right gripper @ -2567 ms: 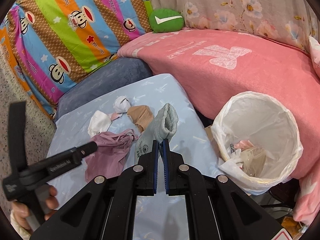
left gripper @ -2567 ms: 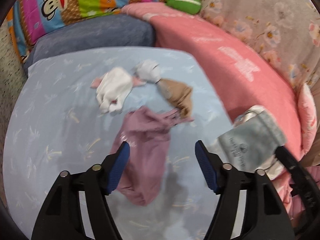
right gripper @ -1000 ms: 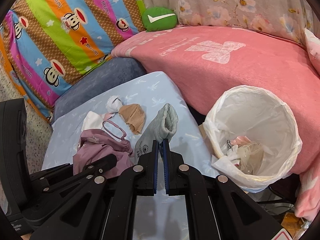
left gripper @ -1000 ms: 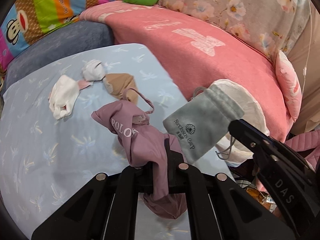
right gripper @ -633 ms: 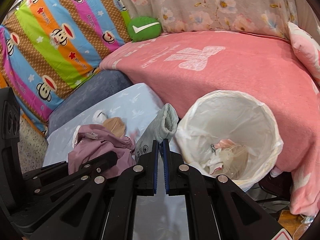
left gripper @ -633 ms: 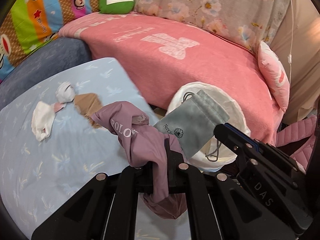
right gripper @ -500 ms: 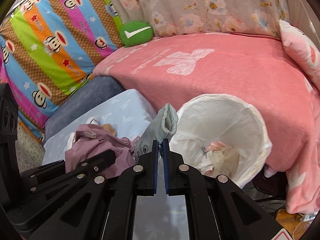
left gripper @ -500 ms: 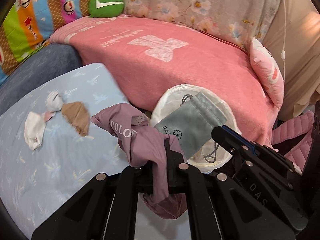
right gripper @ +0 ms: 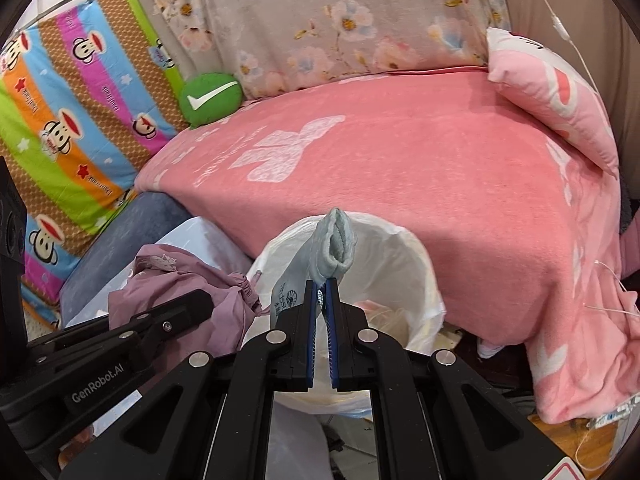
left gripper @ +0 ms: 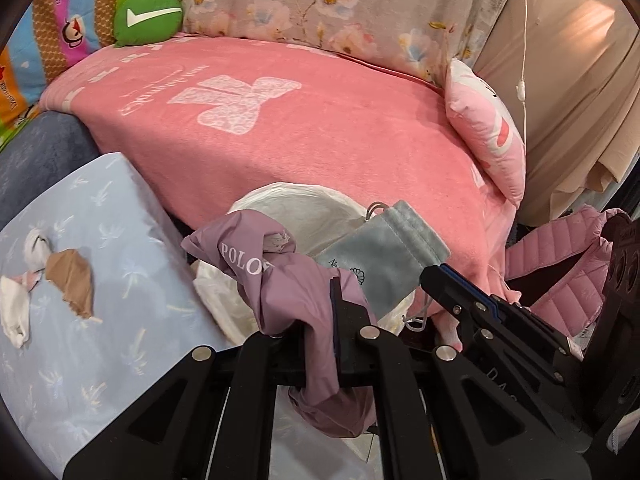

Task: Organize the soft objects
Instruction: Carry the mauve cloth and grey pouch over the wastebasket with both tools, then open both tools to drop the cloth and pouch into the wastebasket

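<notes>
Both grippers carry cloth over the lined bin.
The left gripper (left gripper: 334,312) pinches a mauve garment (left gripper: 288,280); the right gripper (right gripper: 320,300) pinches a grey drawstring pouch (right gripper: 332,248), together hiding most of the white-lined bin (right gripper: 416,264).

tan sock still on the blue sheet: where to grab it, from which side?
The tan sock lies flat on the blue sheet, so come from above. Pinch its wider upper end, on the side away from the white sock and the white ball; the frayed lower tip looks too thin to hold well.
</notes>
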{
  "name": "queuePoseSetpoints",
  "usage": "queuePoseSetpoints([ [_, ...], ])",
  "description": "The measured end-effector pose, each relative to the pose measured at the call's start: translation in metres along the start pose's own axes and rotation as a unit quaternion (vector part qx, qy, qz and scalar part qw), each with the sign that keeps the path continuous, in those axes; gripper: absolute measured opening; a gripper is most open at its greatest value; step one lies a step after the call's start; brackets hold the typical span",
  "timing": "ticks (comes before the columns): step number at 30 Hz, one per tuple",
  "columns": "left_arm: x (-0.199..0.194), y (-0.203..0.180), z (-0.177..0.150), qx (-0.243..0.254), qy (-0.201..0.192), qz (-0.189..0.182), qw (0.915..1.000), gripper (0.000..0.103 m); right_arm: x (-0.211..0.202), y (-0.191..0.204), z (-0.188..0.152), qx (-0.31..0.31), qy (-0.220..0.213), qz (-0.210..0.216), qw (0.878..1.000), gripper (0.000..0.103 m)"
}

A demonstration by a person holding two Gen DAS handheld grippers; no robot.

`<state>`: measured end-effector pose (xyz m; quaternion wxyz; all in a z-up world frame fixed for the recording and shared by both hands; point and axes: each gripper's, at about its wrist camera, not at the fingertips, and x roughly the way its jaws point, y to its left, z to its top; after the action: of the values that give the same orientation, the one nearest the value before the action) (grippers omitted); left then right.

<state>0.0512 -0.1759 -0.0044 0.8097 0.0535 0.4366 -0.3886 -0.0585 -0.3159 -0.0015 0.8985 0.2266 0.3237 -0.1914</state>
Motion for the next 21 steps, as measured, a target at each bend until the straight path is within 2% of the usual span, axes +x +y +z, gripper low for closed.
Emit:
queuePoseSetpoints([
  [4, 0.009, -0.002, 0.002, -0.008, 0.004, -0.005, 0.9999, 0.007, 0.005, -0.010, -0.002, 0.008, 0.005, -0.009, 1.000, 0.005],
  [6, 0.013, 0.002, 0.003, -0.024, 0.012, -0.006, 0.9996, 0.019, 0.008, -0.011, -0.002, 0.008, 0.008, -0.011, 1.000, 0.005],
  [8, 0.014, 0.009, 0.002, -0.043, 0.011, -0.001, 0.9990, 0.044, 0.009, -0.011, -0.003, 0.005, 0.009, -0.010, 1.000, 0.005],
  [10, 0.013, 0.011, 0.002, -0.046, 0.001, 0.010, 0.9989, 0.049, 0.012, -0.008, -0.003, 0.003, 0.010, -0.009, 1.000, 0.005],
  [21, 0.009, 0.034, -0.006, -0.049, -0.004, 0.061, 0.9969, 0.050, 0.020, 0.017, -0.006, -0.021, 0.015, 0.001, 1.000, 0.007],
])
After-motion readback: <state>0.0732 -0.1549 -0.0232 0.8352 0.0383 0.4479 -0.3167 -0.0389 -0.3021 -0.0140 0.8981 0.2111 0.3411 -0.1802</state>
